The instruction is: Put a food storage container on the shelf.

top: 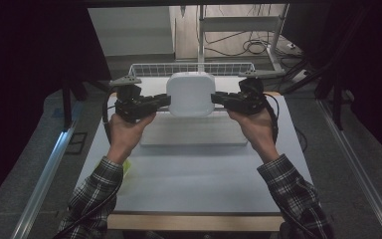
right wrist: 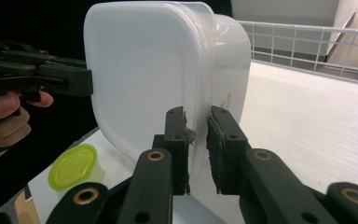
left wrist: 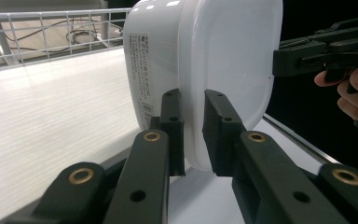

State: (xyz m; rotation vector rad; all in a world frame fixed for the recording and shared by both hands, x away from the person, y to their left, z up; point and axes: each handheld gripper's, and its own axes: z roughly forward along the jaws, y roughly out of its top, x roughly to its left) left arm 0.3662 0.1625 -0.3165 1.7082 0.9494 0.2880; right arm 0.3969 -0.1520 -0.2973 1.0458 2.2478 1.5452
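Container lift | white rounded-square plastic container with lid was held clear above the white table, setting down judged left | left gripper and right gripper each pinched its rim from opposite sides | forearms reached forward, level.

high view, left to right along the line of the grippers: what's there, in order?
left gripper → white lidded container → right gripper. Both grippers are clamped on the container's opposite edges, holding it above the table.
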